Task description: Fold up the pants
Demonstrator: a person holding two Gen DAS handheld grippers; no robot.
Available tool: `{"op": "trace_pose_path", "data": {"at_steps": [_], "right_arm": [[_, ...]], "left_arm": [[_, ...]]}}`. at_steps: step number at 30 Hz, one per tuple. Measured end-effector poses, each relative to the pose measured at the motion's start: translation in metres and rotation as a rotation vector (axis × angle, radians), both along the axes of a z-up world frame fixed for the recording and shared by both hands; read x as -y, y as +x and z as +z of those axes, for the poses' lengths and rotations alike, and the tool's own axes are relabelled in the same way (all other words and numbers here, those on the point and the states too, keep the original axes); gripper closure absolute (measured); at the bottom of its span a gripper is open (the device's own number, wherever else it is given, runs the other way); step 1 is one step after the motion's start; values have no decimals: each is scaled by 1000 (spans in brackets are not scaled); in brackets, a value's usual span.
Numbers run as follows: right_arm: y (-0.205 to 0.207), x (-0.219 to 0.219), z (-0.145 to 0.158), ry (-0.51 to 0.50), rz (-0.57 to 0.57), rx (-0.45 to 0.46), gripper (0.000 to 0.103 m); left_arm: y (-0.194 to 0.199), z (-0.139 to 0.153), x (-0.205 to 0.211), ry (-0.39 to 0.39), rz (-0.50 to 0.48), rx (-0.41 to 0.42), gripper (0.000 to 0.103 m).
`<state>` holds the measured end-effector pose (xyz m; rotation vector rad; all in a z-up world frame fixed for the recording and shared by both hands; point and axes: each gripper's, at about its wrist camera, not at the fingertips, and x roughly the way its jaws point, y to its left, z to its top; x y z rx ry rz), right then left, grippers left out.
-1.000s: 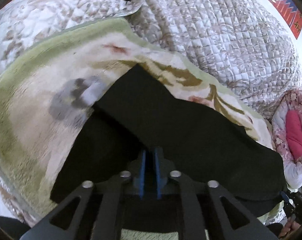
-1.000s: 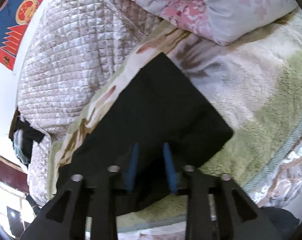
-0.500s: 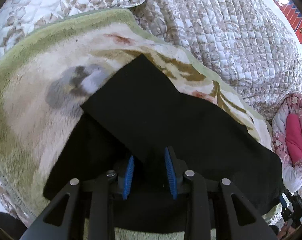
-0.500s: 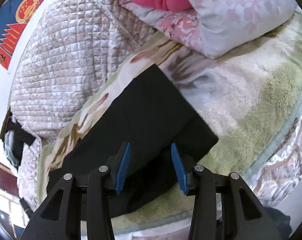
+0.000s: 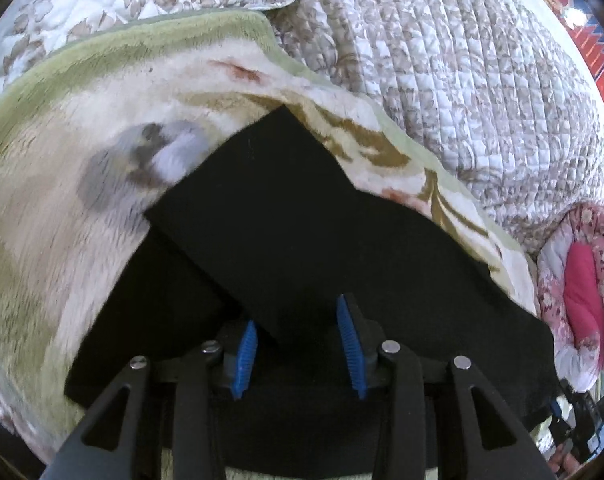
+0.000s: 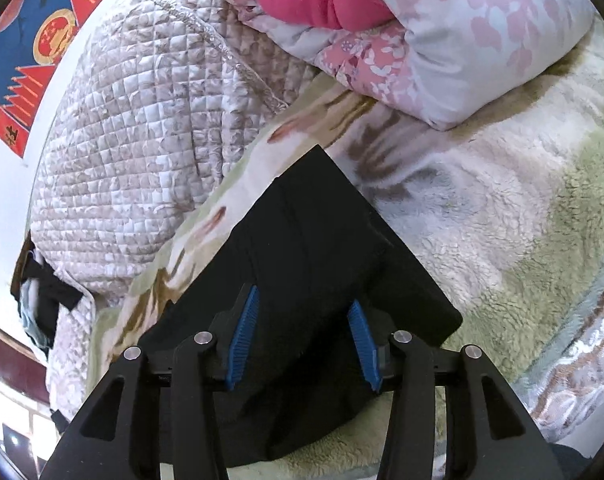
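While opening left gripper over black pants, folded edge between spread pads, running toward frame's upper left.

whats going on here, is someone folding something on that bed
Yes. A person with a handheld gripper in each hand is folding black pants on a fuzzy green and cream blanket. One layer already lies folded over. The left gripper is opening with cloth between its jaws; the right gripper stands open over the pants.
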<state>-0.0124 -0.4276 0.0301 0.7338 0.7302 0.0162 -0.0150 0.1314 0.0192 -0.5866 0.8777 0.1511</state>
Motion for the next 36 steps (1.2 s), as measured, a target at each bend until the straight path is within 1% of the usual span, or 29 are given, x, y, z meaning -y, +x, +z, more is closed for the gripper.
{"op": "trace_pose_path", "data": {"at_steps": [1, 2, 3, 4, 5, 6, 7, 10, 13, 14, 15, 16, 17, 18, 19, 20, 21, 22, 23, 26, 28, 30, 33, 34, 35, 36], "right_arm": [[2, 1, -1, 1, -2, 0, 60], [4, 1, 0, -3, 0, 2, 68], [6, 1, 0, -14, 0, -1, 83], [5, 1, -1, -19, -6, -8, 89], [6, 1, 0, -23, -6, -8, 89], [7, 1, 2, -26, 2, -4, 91], [8, 0, 5, -35, 9, 2, 91], [5, -2, 20, -46, 27, 33, 93], [-3, -3, 35, -42, 43, 63, 94], [-8, -3, 38, -46, 42, 64, 94], [-13, -1, 38, -49, 35, 57, 94], [-16, 1, 35, -57, 28, 34, 94], [-17, 2, 30, -70, 22, 5, 94], [-17, 7, 17, -71, 7, -53, 94], [-16, 12, 5, -35, -2, -105, 94], [-15, 14, -1, -11, -9, -129, 94], [-16, 14, -2, -7, -10, -127, 94], [-17, 12, 3, -25, -7, -115, 94], [-17, 11, 7, -34, -1, -104, 94], [-16, 9, 17, -56, 10, -82, 94], [-15, 9, 13, -66, 9, -99, 94], [-16, 10, 6, -58, 3, -122, 94], [-19, 13, 6, -49, 10, -122, 93], [-20, 13, 8, -55, 11, -122, 92], [-22, 13, 12, -71, 3, -119, 86], [-25, 14, 18, -105, -19, -117, 83]], "left_arm": [[3, 0, -2, 4, 6, 8, 62], [6, 0, -3, 6, 8, 14, 62], [8, 1, -4, 14, 10, 19, 62], [12, 2, -4, 32, 9, 16, 67], [13, 3, -3, 50, 12, 14, 73], [14, 5, -2, 75, 19, 12, 88], [15, 7, -2, 93, 19, 8, 99], [12, 20, -6, 116, 20, 20, 99], [-1, 45, -8, 110, 13, 77, 99], [-5, 52, -8, 114, 7, 91, 99], [-12, 58, -7, 135, 3, 101, 99], [-17, 60, -7, 151, 4, 100, 99], [-22, 58, -7, 155, 3, 96, 99], [-26, 51, -10, 151, 0, 74, 99], [-27, 42, -11, 145, 2, 44, 99], [-28, 31, -12, 129, 5, 4, 99], [-30, 22, -13, 108, 6, -23, 99], [-34, 17, -13, 96, 8, -38, 99], [-37, 16, -12, 100, 9, -39, 99], [-43, 25, -8, 120, -4, -8, 99], [-42, 26, -7, 130, -12, -3, 99], [-40, 20, -7, 139, -12, -31, 99], [-38, 10, -10, 139, -16, -67, 98], [-40, 11, -11, 136, -9, -73, 94], [-42, 13, -12, 146, 2, -73, 94], [-46, 18, -14, 162, 20, -68, 94]]}}
